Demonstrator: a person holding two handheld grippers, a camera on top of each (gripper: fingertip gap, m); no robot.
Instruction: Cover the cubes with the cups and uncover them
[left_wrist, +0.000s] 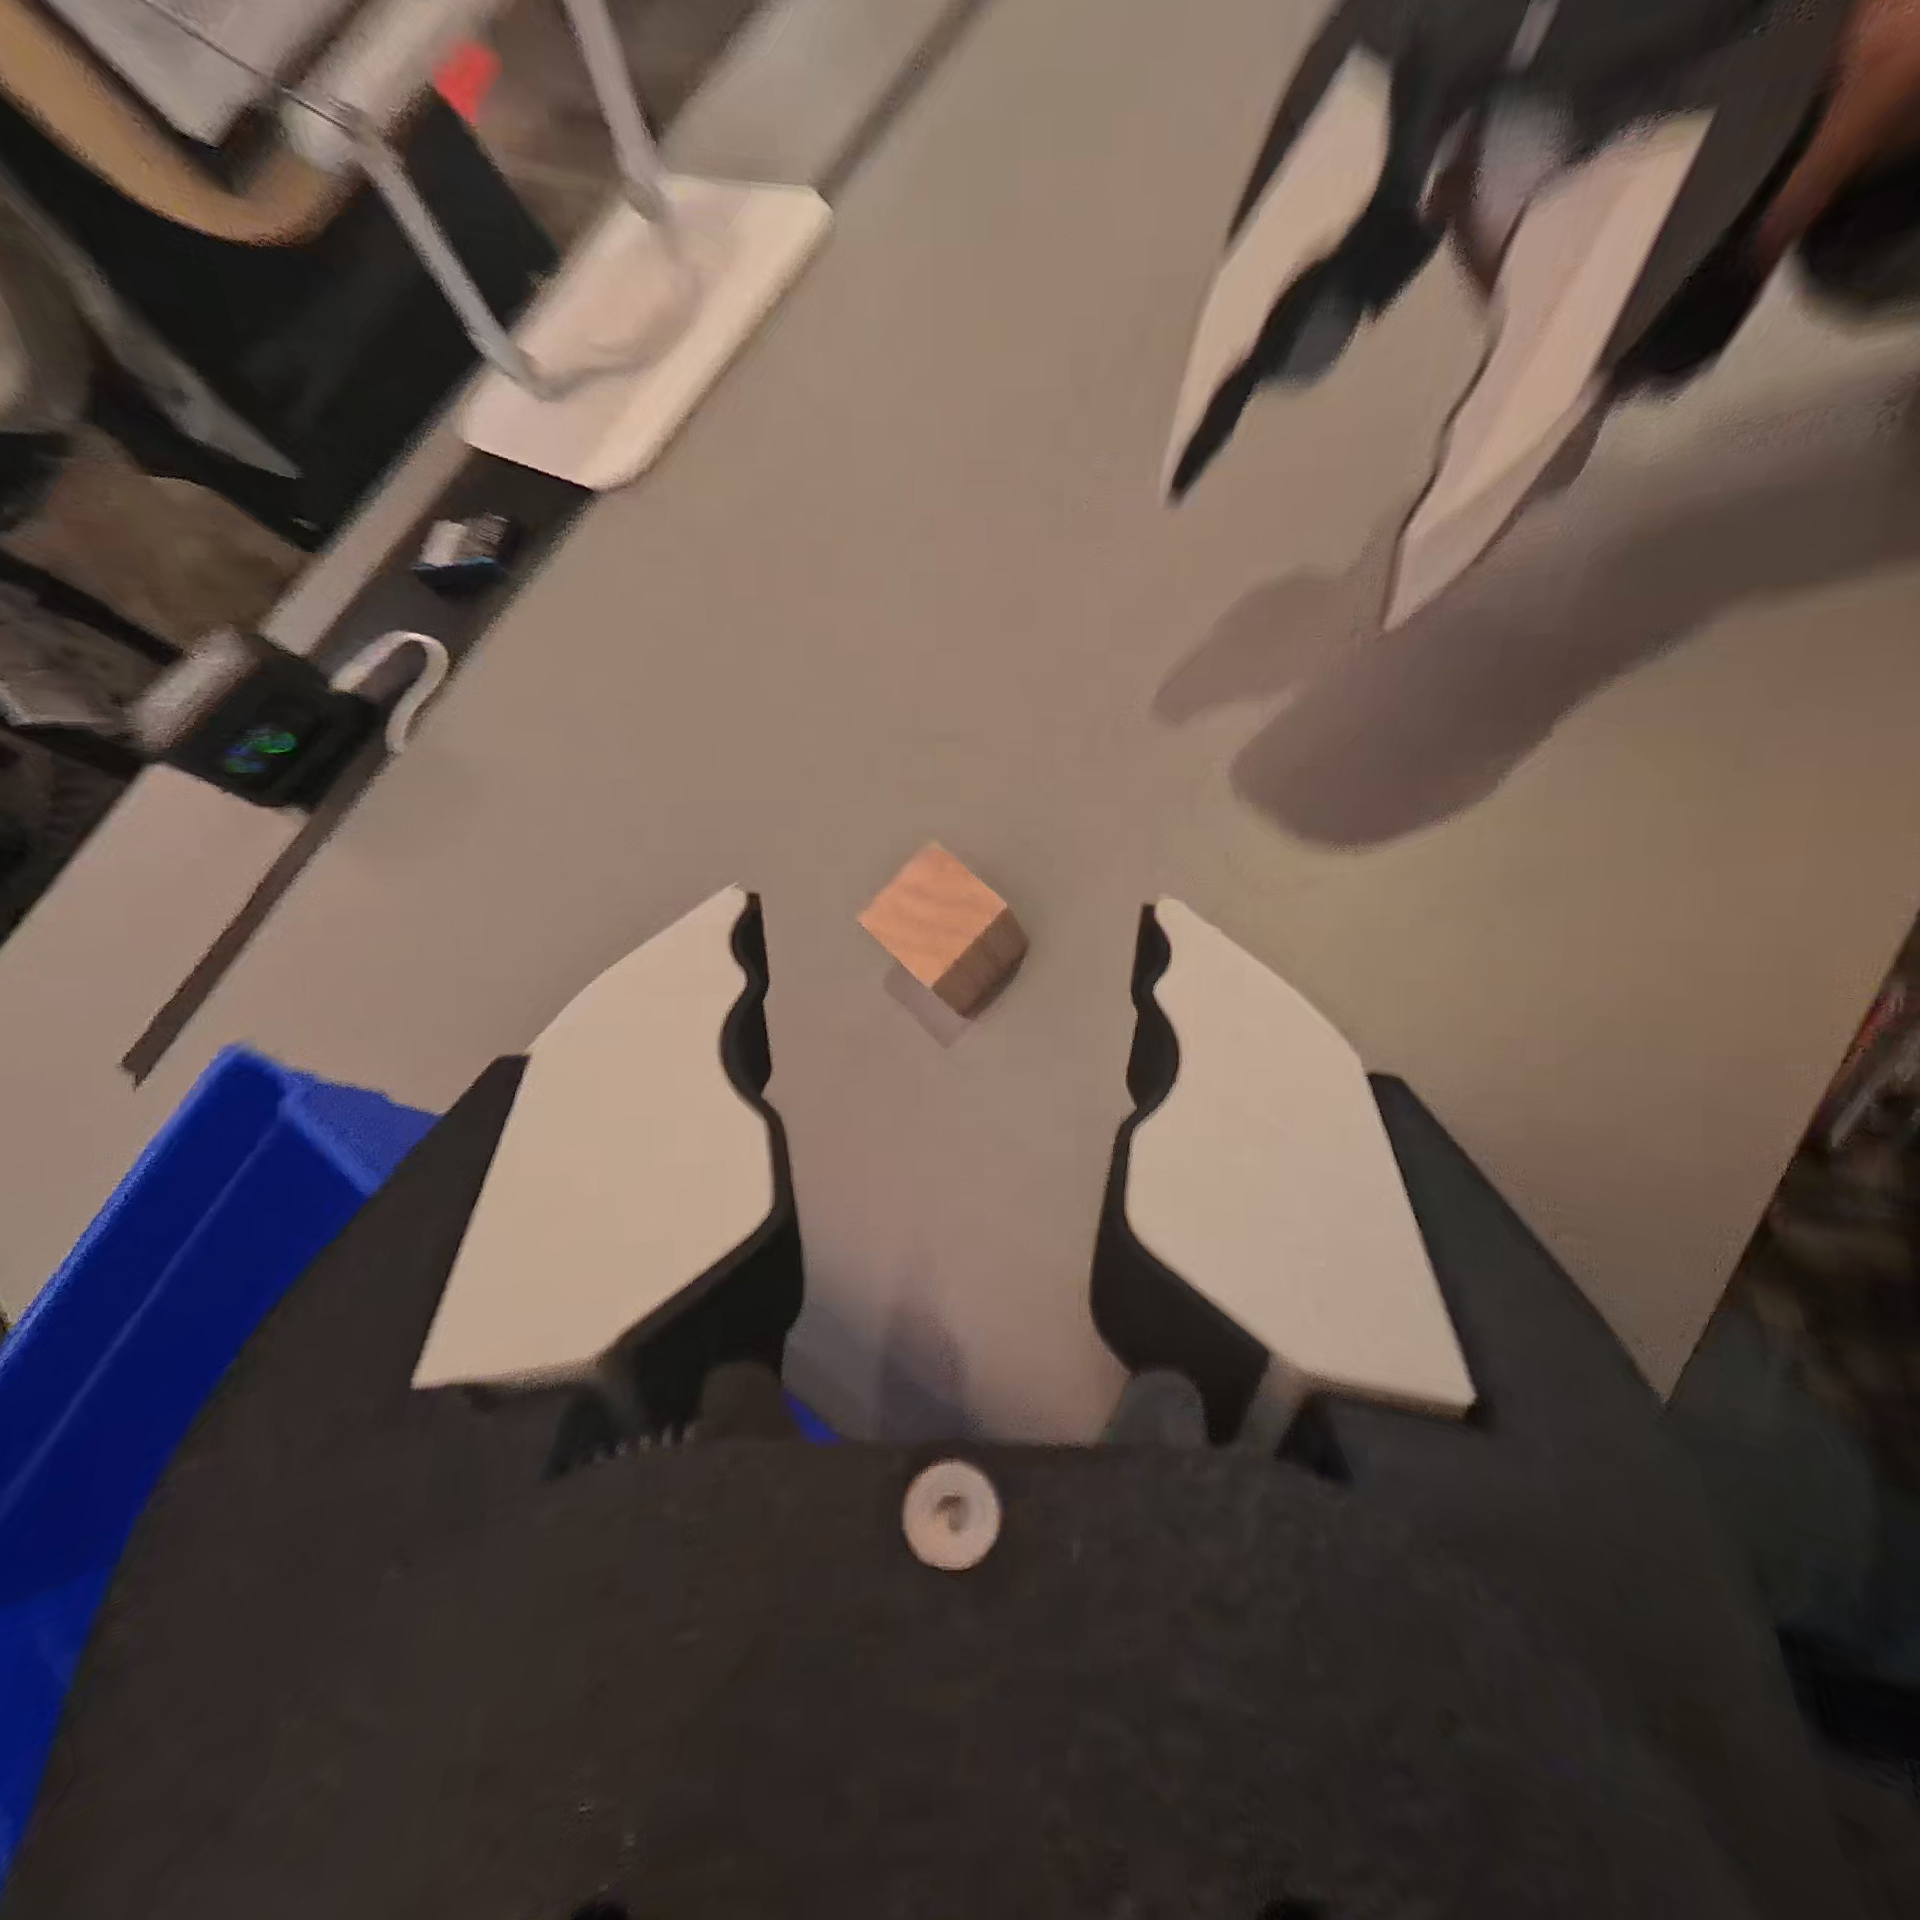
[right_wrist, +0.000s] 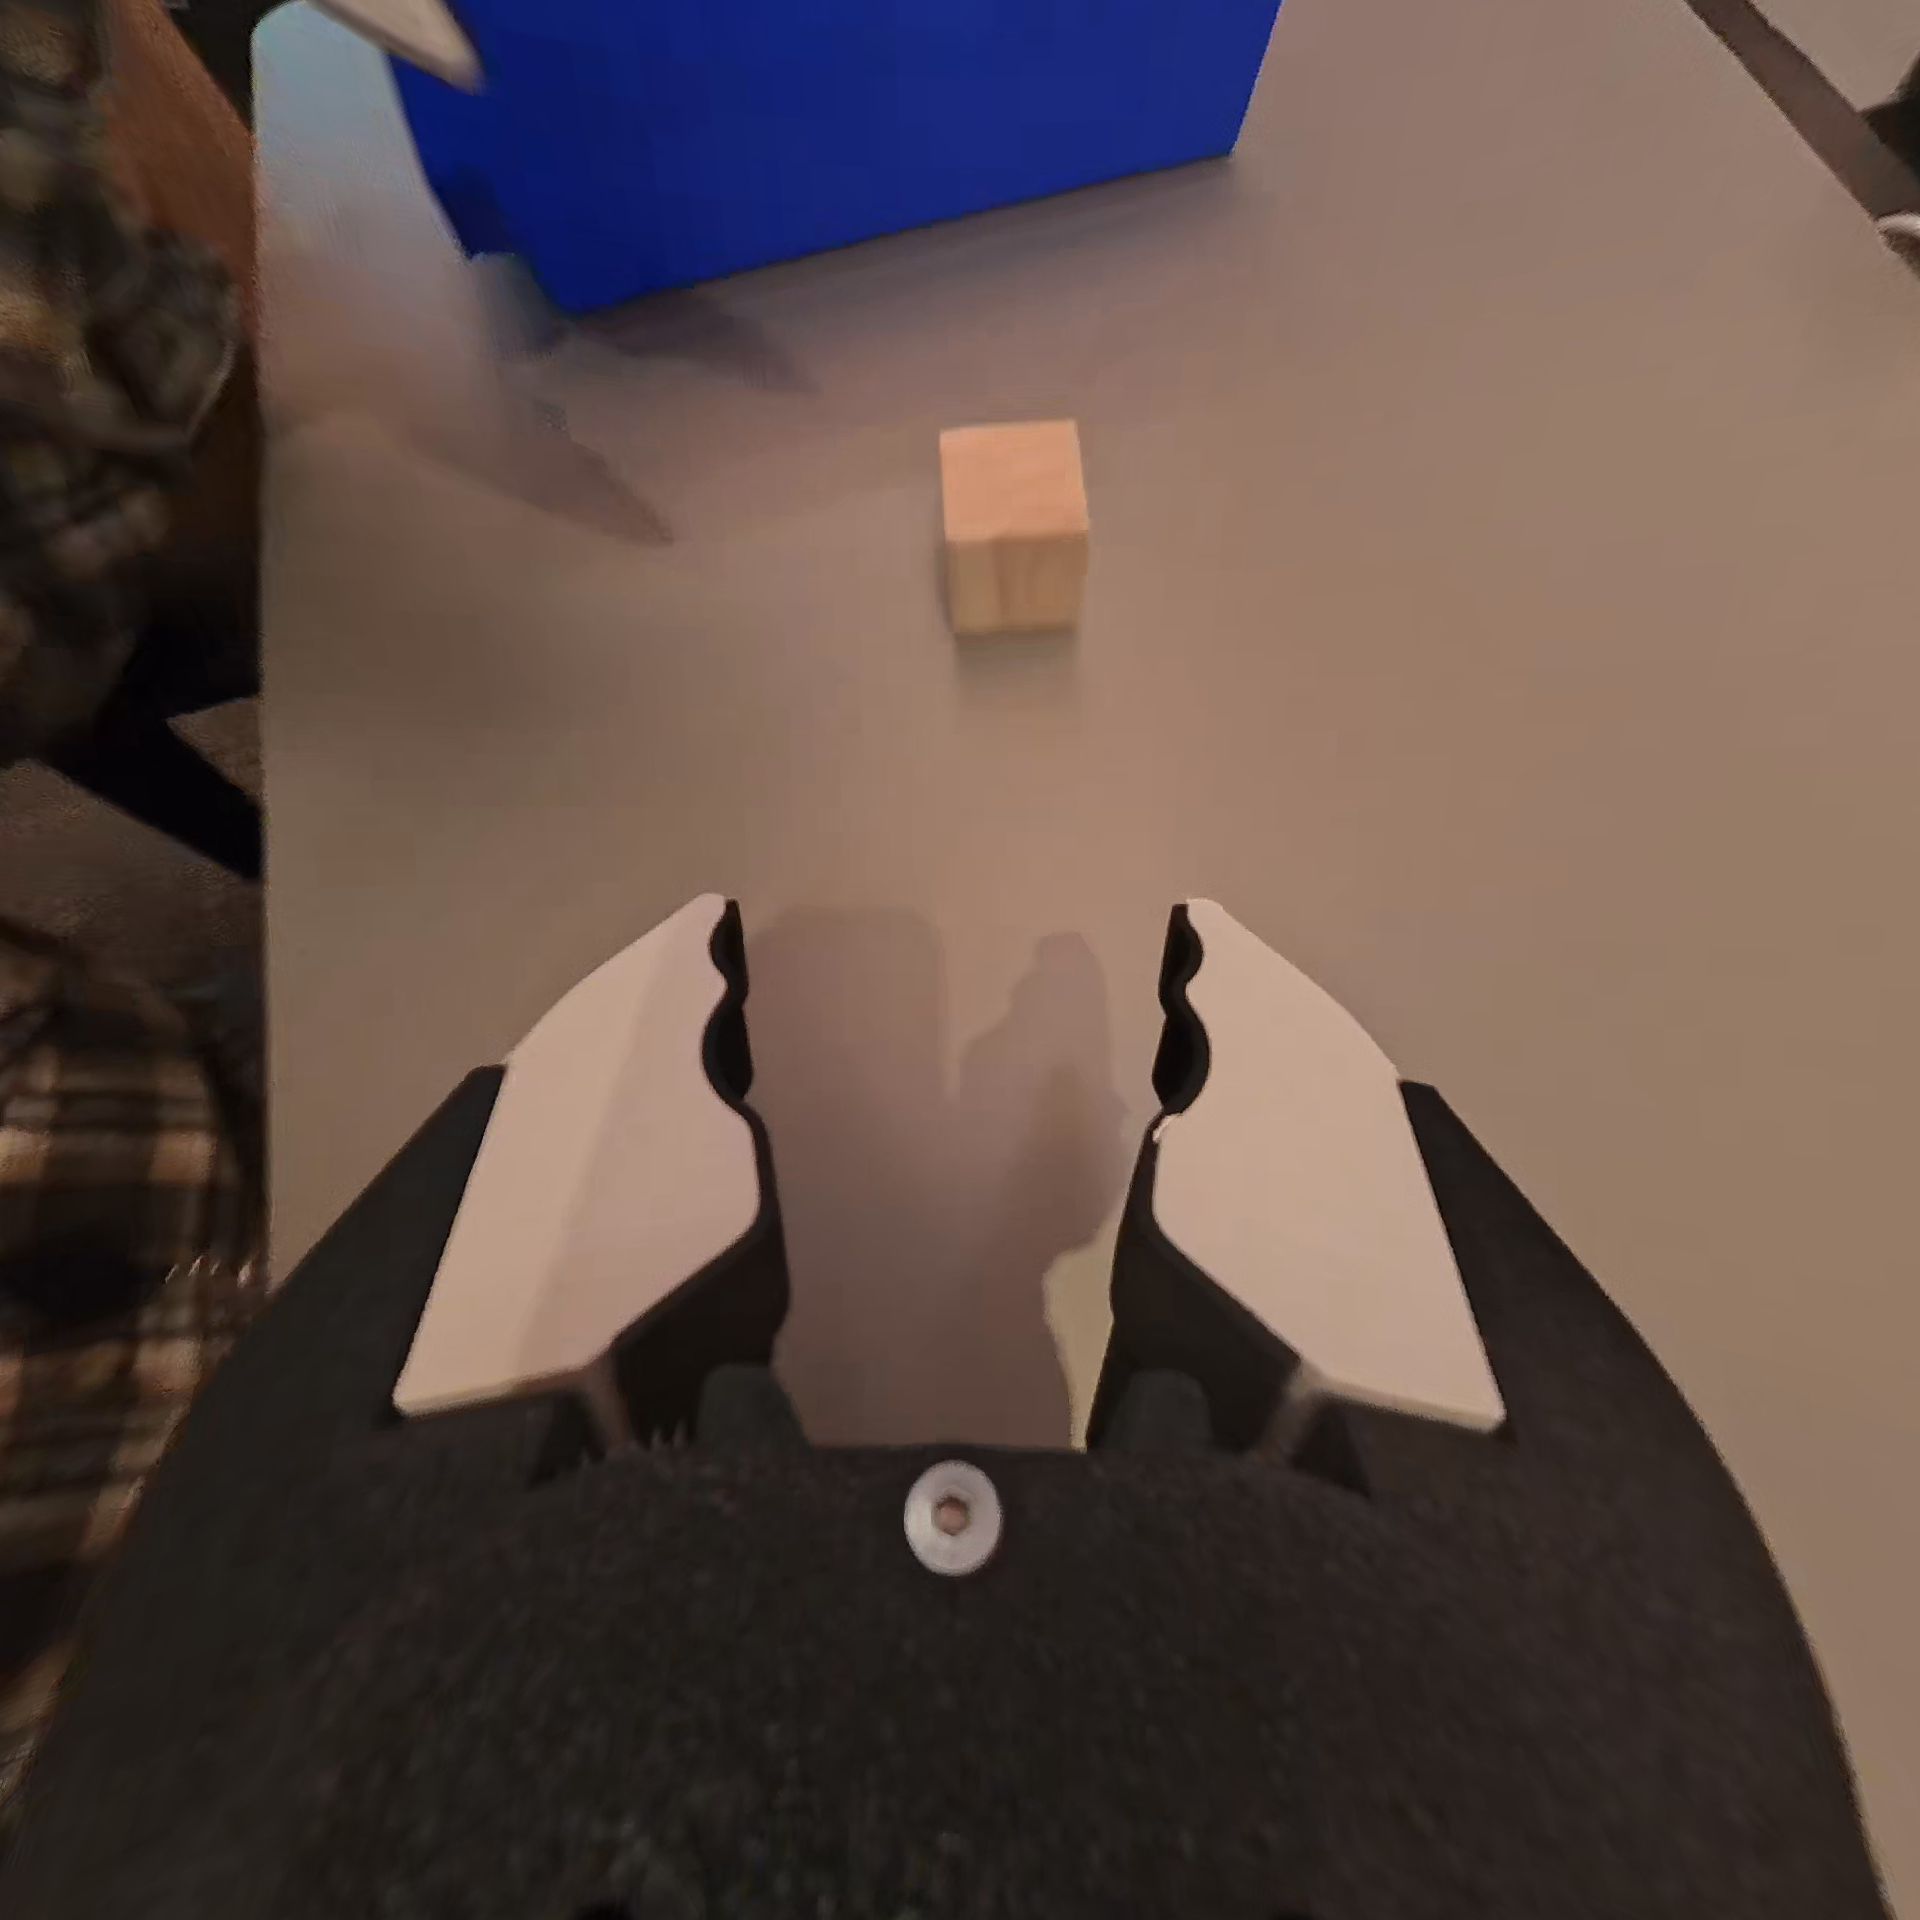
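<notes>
Left gripper (left_wrist: 948, 914): jaws spread apart, nothing between them, held above the grey table (left_wrist: 727, 644). A wooden cube (left_wrist: 943, 928) sits on the table just ahead of the fingertips, turned corner-on to this camera. Blue bin (left_wrist: 156, 1299) at the left gripper's near left. Right gripper (right_wrist: 956, 914): jaws likewise apart and empty, over the same table; the cube (right_wrist: 1013, 525) lies ahead of it, well clear of the tips, square to this view, with the bin (right_wrist: 831, 135) beyond. In the left wrist view the right gripper (left_wrist: 1288, 551) shows blurred at upper right. White stand base (left_wrist: 665, 322) at far left. No cups in view.
</notes>
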